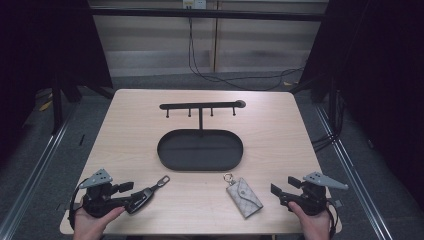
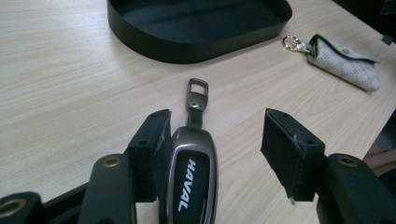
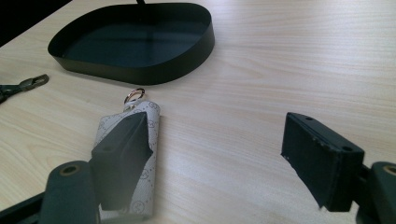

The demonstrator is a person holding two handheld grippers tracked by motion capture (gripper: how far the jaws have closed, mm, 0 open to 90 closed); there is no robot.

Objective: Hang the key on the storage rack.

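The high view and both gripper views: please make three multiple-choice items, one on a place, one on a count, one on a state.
1. Where does the patterned key pouch lie?
A. in the black tray
B. on the table, near the tray
C. on a hook

2. How many hooks hang from the rack bar?
A. two
B. four
C. six

3. How is the left gripper?
A. open, car key beside one jaw
B. shut, nothing between
C. lifting the tray

Answers:
1 B, it rests on bare wood.
2 B, four pegs show.
3 A, the car key lies against one jaw, the other stands apart.

lab rig: black curtains (image 1: 385, 75), floor rails (image 1: 35, 170), loose cables (image 1: 240, 80).
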